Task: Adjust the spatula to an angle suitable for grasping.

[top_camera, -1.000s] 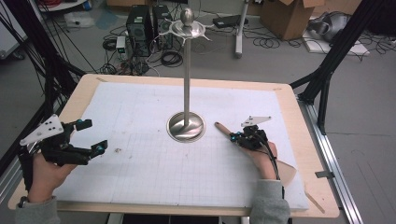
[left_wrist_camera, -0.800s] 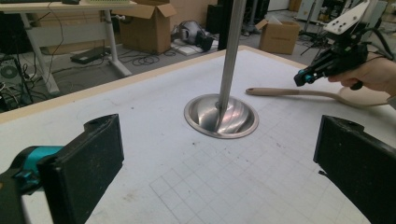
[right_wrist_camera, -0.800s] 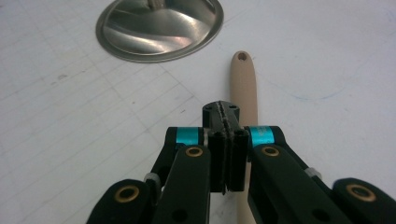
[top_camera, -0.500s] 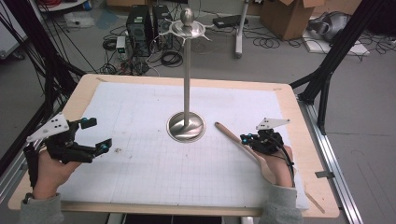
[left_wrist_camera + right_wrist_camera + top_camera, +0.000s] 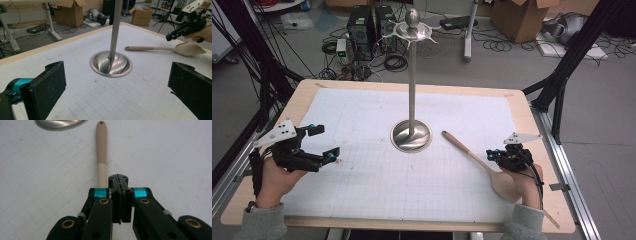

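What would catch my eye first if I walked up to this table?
Probably the tall metal stand rising from its round, shiny base at the middle of the white gridded mat. Next, the wooden spatula lying flat to its right, with the right gripper shut just above it. At the left edge, the left gripper hangs with its jaws wide open, holding nothing.

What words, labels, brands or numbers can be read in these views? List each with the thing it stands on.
None can be read.
The wooden spatula, the metal stand and the gridded mat bear no lettering.
The cardboard boxes show no legible print.
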